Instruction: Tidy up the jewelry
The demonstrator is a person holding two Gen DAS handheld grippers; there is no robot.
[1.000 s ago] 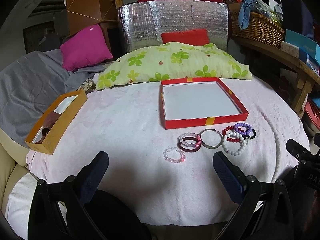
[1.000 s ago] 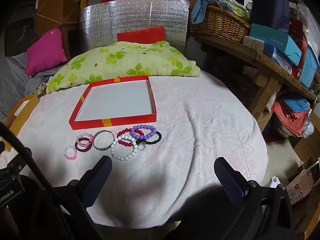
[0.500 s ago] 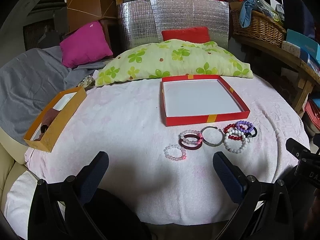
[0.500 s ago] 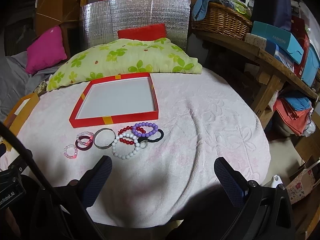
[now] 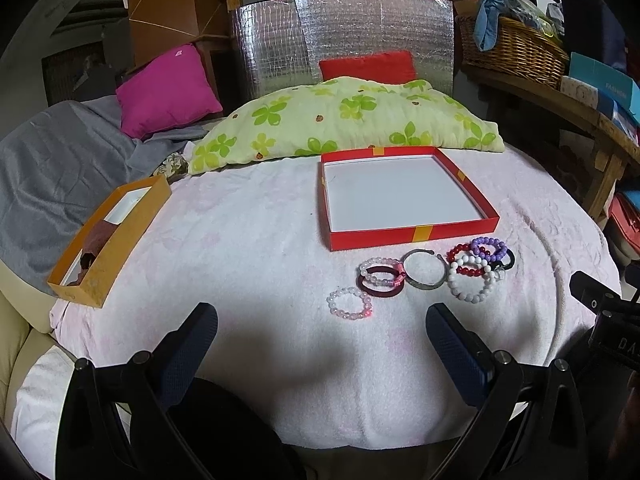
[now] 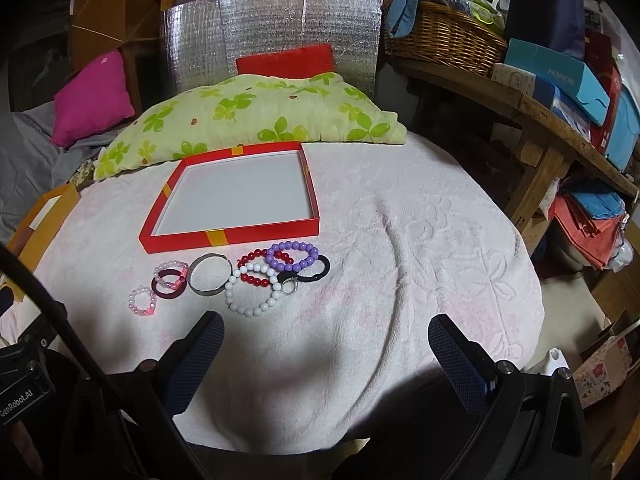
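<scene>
I see the jewelry laid out in a loose row on the pink towel-covered tabletop (image 5: 248, 240), just in front of the red tray (image 5: 416, 236), whose white inside holds nothing. From my left, there is a pale pink bead bracelet (image 5: 349, 304) lying apart from the others, then a dark maroon band (image 5: 380, 286) with a pink-and-white bead bracelet (image 5: 380, 270) resting across it. Next comes a silver cuff bangle (image 5: 425, 274), just beside the band. To its right sits a tangled cluster: a white bead bracelet (image 6: 252, 290), a red bead bracelet (image 6: 256, 268), a purple bead bracelet (image 6: 294, 256), a black ring-shaped band (image 6: 316, 270) and a small silver ring (image 6: 289, 286), all overlapping or touching.

An orange box (image 5: 108, 240) sits at the tabletop's left edge, well apart from the row.

My left hand-held gripper (image 5: 320, 336) hovers low over the near edge of the tabletop with its 2 dark blue fingers spread wide, holding nothing; the pale pink bracelet lies just beyond the gap. My right hand-held gripper (image 6: 324, 344) is likewise spread wide and empty, pointed at bare towel to the right of the cluster.
</scene>
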